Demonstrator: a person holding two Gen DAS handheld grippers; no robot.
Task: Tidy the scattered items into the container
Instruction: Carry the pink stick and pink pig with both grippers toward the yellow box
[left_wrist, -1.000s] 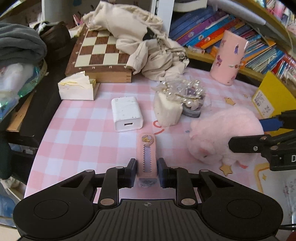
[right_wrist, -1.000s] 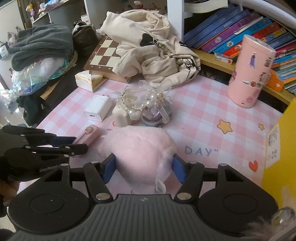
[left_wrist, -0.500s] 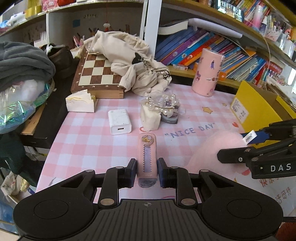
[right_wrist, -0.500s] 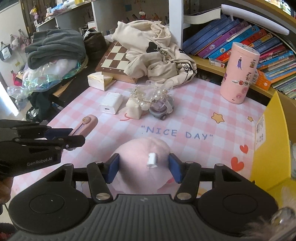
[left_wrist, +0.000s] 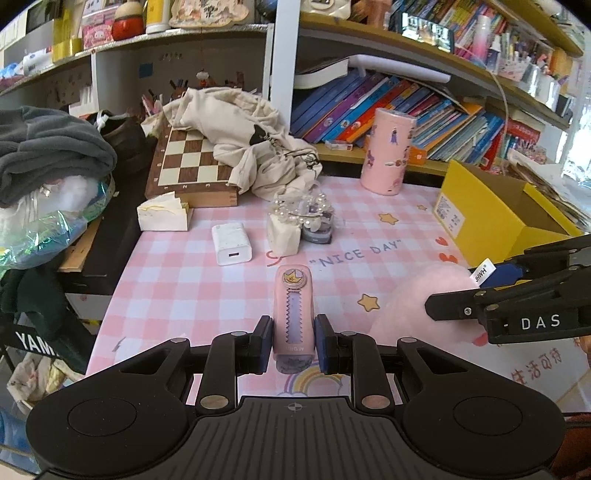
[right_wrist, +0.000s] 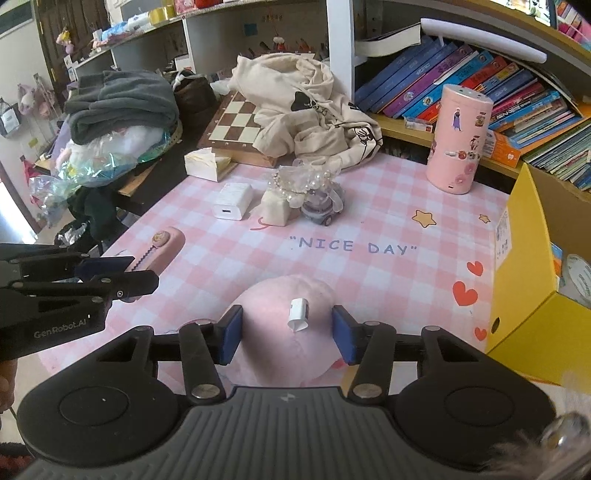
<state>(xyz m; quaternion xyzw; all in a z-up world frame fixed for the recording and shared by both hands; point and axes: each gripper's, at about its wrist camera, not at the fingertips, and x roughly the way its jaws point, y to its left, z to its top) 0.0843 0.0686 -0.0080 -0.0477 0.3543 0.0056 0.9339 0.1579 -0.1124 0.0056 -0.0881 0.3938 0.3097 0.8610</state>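
Note:
My left gripper (left_wrist: 293, 345) is shut on a pink utility knife (left_wrist: 294, 306) and holds it above the pink checked mat (left_wrist: 177, 280). The knife also shows in the right wrist view (right_wrist: 162, 251). My right gripper (right_wrist: 287, 334) is shut on a pink plush toy (right_wrist: 284, 332) with a white tag, held above the mat; the toy also shows in the left wrist view (left_wrist: 417, 306). The yellow box (right_wrist: 532, 280) stands at the mat's right edge, open at the top. On the mat lie a white charger (left_wrist: 231, 243), a cream block (left_wrist: 283, 236) and a pearl-covered toy car (left_wrist: 314, 221).
A pink cylinder (left_wrist: 388, 151) stands at the back of the mat. A chessboard box (left_wrist: 188, 166) with a cream garment (left_wrist: 251, 147) on it and a tissue box (left_wrist: 162, 214) lie at the back left. Bookshelves rise behind. Grey clothes (left_wrist: 48, 147) pile at the left.
Both grippers have risen and pulled back from the mat, carrying the knife and the plush toy. The yellow box has come further into view at the right.

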